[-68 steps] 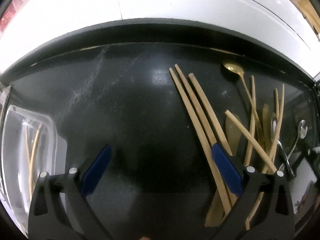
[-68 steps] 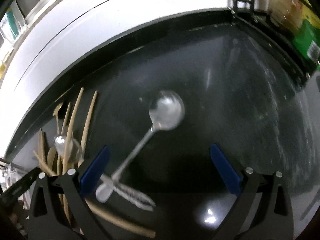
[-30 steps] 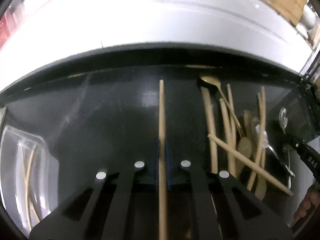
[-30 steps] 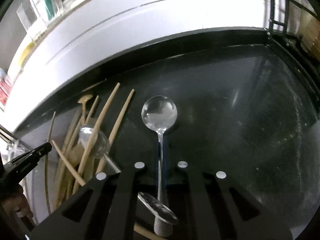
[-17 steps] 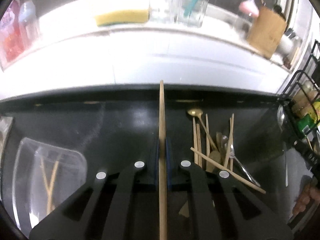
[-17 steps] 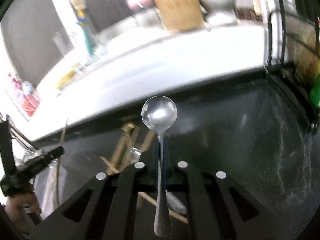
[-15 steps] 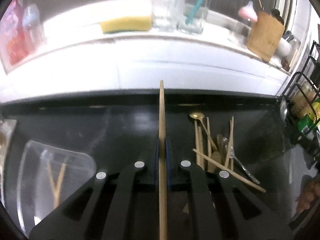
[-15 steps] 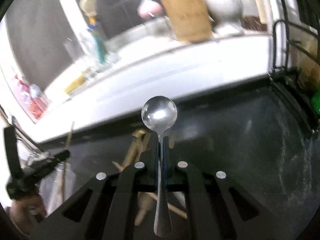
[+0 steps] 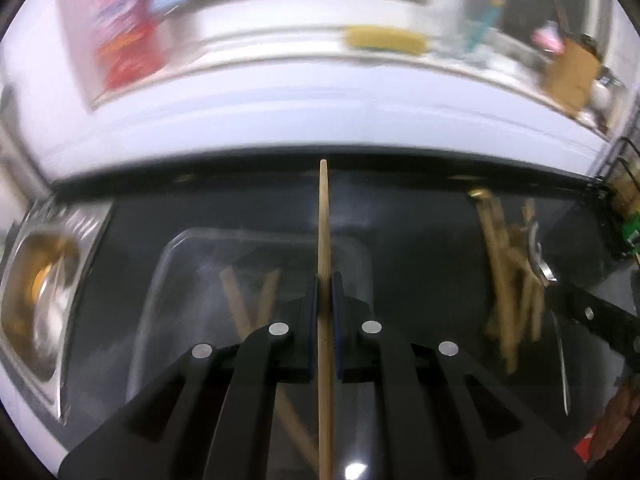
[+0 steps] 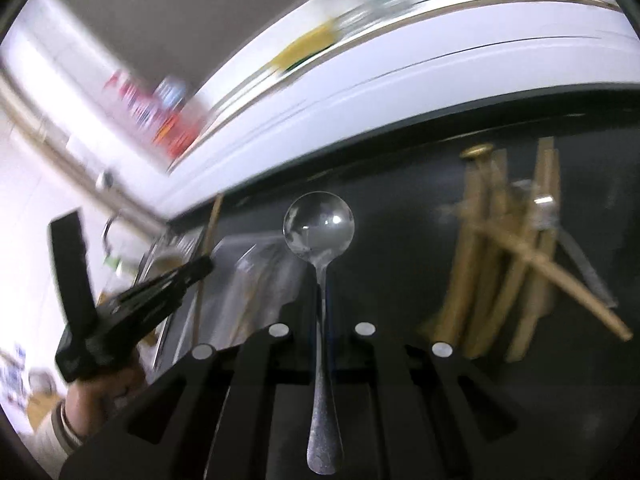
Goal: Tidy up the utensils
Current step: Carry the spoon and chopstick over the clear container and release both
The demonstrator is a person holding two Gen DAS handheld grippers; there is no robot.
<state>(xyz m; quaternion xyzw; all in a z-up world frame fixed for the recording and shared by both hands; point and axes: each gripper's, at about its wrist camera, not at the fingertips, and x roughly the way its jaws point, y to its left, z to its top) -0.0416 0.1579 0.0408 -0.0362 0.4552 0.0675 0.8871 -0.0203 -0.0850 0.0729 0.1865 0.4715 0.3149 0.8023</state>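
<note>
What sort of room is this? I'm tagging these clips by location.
Most likely a home kitchen. A dark countertop holds a loose pile of wooden utensils, a yellow sponge lies on the white ledge behind, and a metal sink sits at the left.

Dark countertop (image 9: pixel 420 248) — glossy, faint white streaks, with a white ledge (image 9: pixel 280 120) along its far edge. On the ledge: yellow sponge (image 9: pixel 386 40), red-and-white packet (image 9: pixel 128 40) at the left, brown paper bag (image 9: pixel 570 76) at the right, blurred teal-handled item (image 9: pixel 490 12) in a clear glass. Steel sink (image 9: pixel 44 300) left of the counter, something brownish in it. Black wire rack (image 9: pixel 624 168) at far right, green label (image 9: pixel 631 234) below. All motion-blurred — no finer detail.
</note>
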